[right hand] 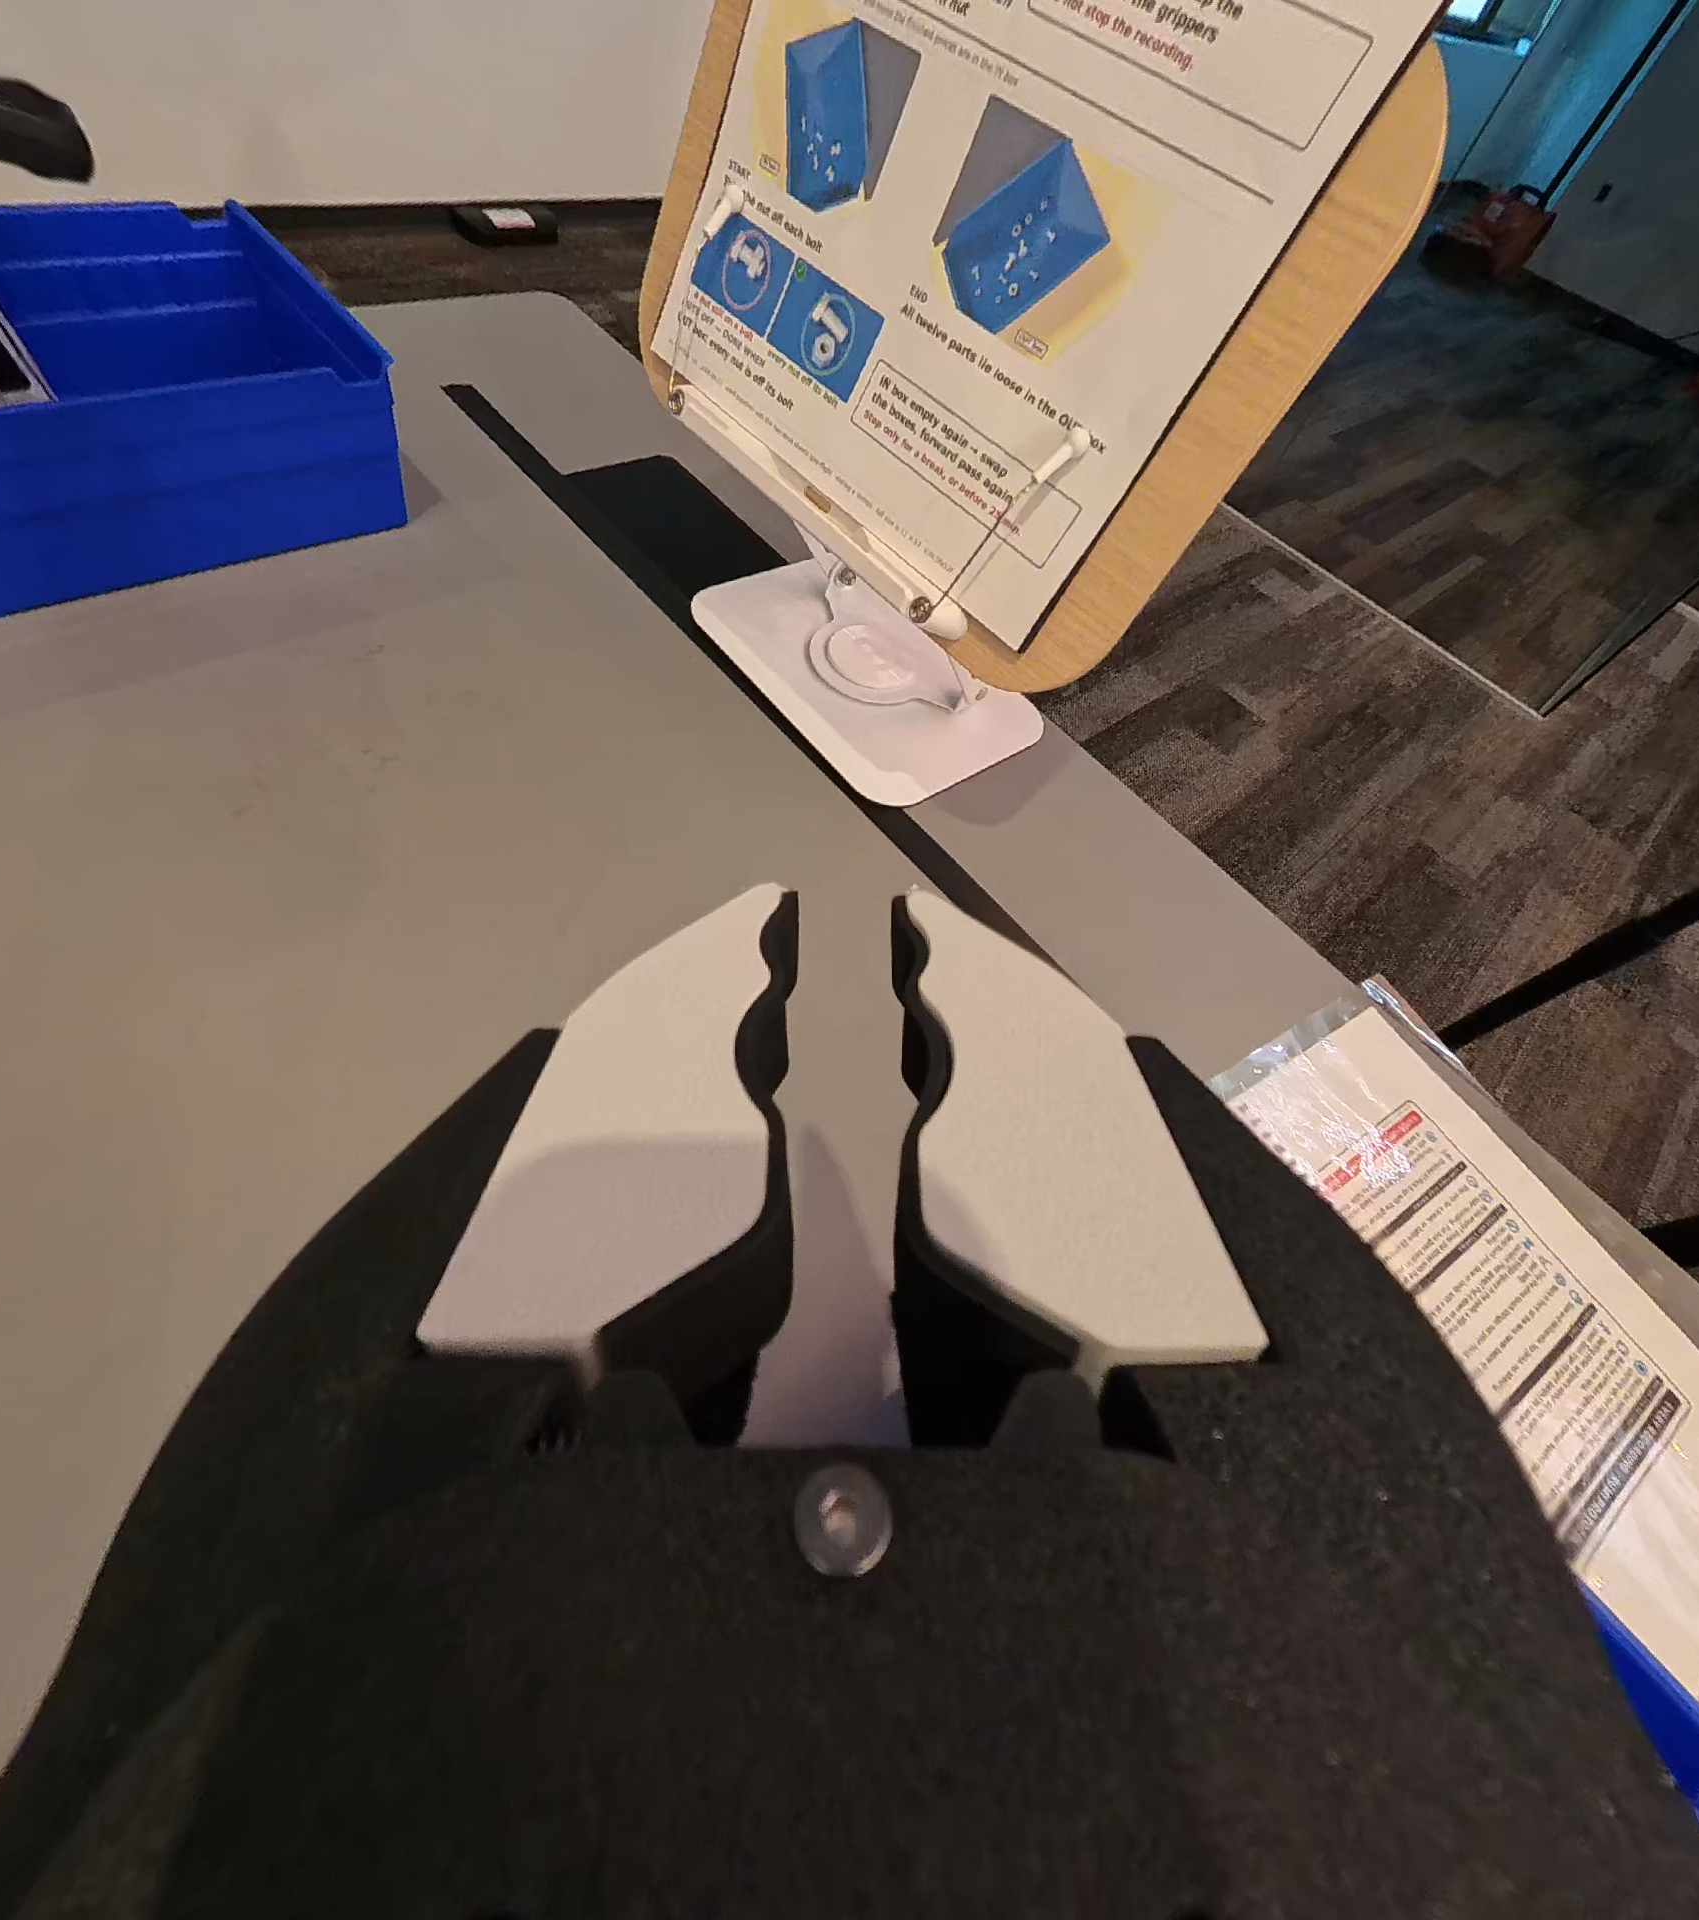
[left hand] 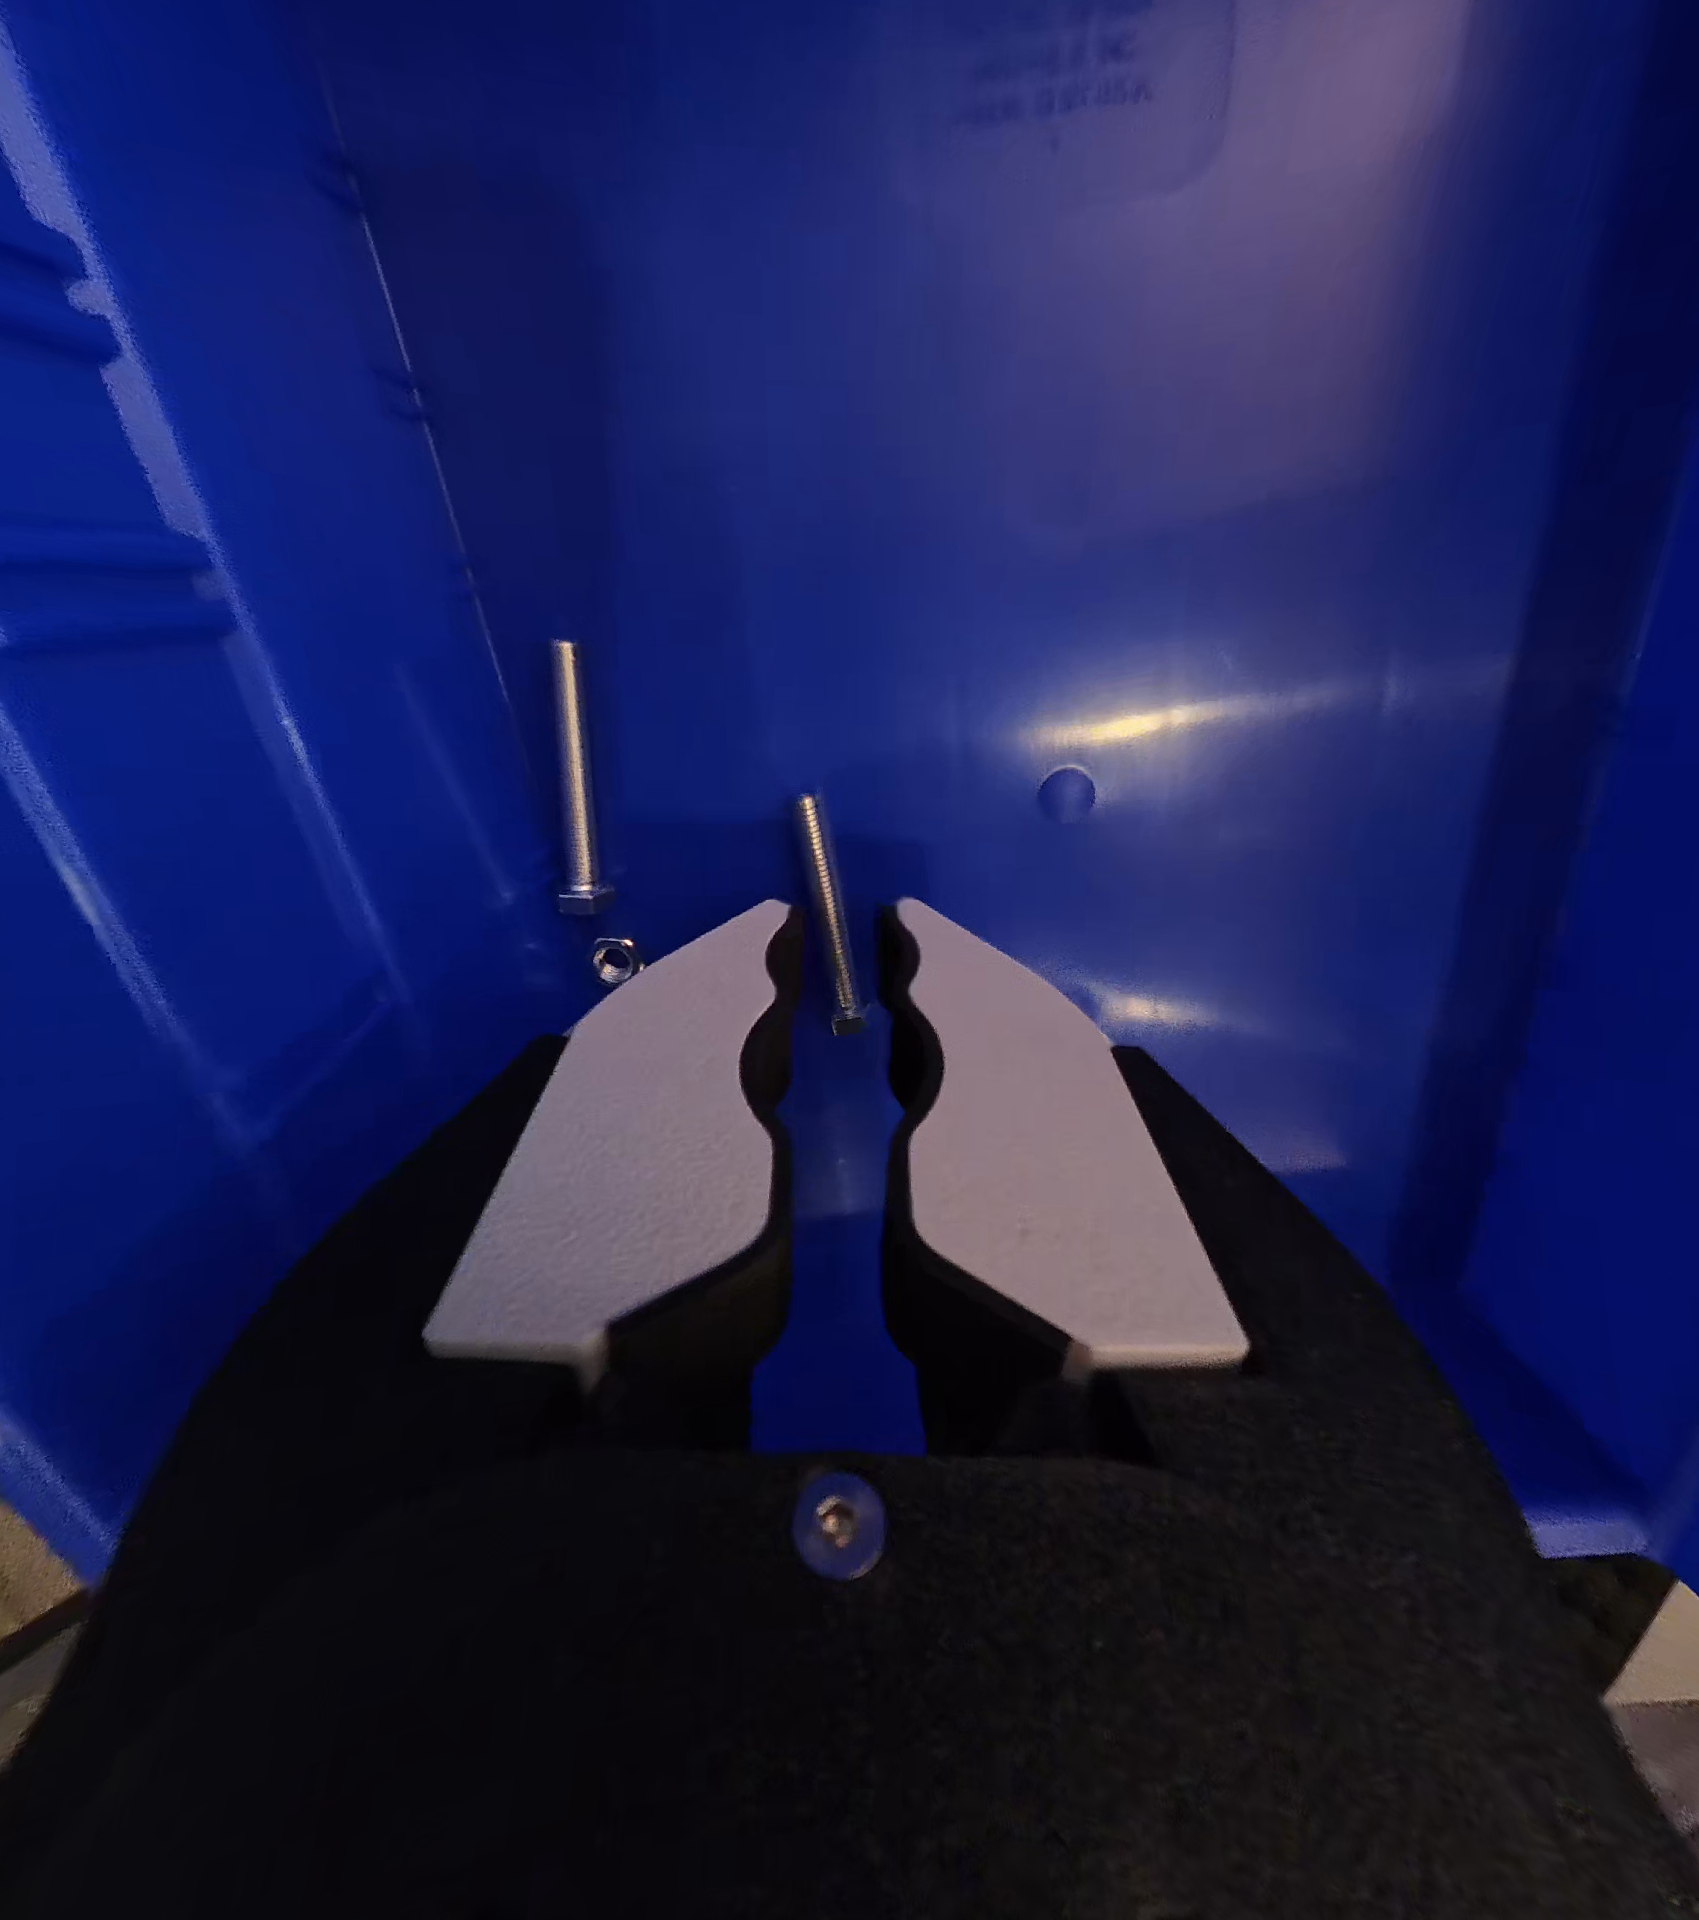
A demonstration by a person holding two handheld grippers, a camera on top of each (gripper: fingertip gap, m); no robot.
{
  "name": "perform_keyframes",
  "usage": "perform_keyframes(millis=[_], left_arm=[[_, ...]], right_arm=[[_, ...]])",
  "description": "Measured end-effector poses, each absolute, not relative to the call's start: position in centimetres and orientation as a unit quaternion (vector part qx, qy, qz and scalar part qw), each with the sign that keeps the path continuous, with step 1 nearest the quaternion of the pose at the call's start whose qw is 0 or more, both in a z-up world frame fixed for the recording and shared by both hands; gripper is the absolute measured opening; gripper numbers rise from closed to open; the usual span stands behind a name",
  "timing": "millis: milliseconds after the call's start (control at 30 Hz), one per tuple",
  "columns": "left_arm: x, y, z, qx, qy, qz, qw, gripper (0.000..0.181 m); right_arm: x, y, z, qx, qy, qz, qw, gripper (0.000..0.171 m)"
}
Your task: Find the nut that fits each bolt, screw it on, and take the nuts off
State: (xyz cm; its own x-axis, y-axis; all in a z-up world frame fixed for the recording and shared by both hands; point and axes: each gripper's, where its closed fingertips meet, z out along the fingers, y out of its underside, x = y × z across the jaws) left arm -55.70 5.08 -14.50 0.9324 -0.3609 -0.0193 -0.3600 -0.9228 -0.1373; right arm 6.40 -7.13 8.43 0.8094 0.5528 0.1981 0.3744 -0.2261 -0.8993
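My left gripper [left hand: 840, 909] is down inside the blue bin [left hand: 1240, 520], jaws parted with a narrow gap between them. A thin bolt [left hand: 829, 914] lies on the bin floor right in that gap, head toward me and shank pointing away; the fingers sit on either side of it, and I cannot tell whether they touch it. They are not clamped on it. A longer, thicker bolt [left hand: 575, 774] lies to the left by the bin wall, with a small nut [left hand: 613, 958] loose just beside its head.

My right gripper [right hand: 845, 899] hovers above the grey table [right hand: 253, 831], jaws slightly apart and holding nothing. Ahead of it an instruction sheet stands on a wooden board [right hand: 1344, 343] with a white base [right hand: 876, 707]. The blue bin [right hand: 201, 416] sits far to the left, and a laminated sheet [right hand: 1510, 1299] lies at the table's right edge.
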Motion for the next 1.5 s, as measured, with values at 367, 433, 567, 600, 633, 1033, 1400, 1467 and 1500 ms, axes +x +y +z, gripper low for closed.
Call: perform_keyframes(millis=[367,433,567,600,633,1033,1400,1467,1500], left_arm=[[-55.0,7.0,-10.5,-0.957,0.237,0.015,0.169,0.005],[-51.7,7.0,-5.4,-0.937,0.252,-0.036,0.237,0.005],[-39.3,1.9,2.7,-0.862,0.385,-0.155,0.29,0.005],[-36.5,0.6,2.9,-0.846,0.427,-0.142,0.287,0.005],[-34.2,-0.5,2.3,-0.831,0.468,-0.113,0.28,0.005],[-19.5,-7.6,-13.2,-0.702,0.701,-0.065,0.109,0.005],[-18.8,-7.1,-15.1,-0.683,0.719,-0.076,0.103,0.005],[-18.6,-7.2,-15.2,-0.684,0.716,-0.085,0.108,0.005],[-18.5,-7.2,-15.2,-0.685,0.715,-0.087,0.114,0.005]], right_arm=[[6.7,-7.4,8.7,-0.777,-0.298,0.076,0.549,0.016],[6.7,-7.5,9.0,-0.774,-0.294,0.08,0.555,0.016],[6.8,-7.2,9.1,-0.772,-0.294,0.081,0.558,0.016],[6.8,-7.1,9.0,-0.774,-0.294,0.08,0.556,0.016],[6.8,-7.0,8.7,-0.776,-0.296,0.079,0.552,0.016],[7.1,-6.8,6.9,-0.793,-0.31,0.056,0.521,0.015],[7.2,-6.4,5.9,-0.803,-0.319,0.047,0.5,0.012],[7.3,-6.2,5.7,-0.806,-0.319,0.046,0.496,0.012],[7.3,-6.2,5.6,-0.807,-0.319,0.048,0.494,0.013]])
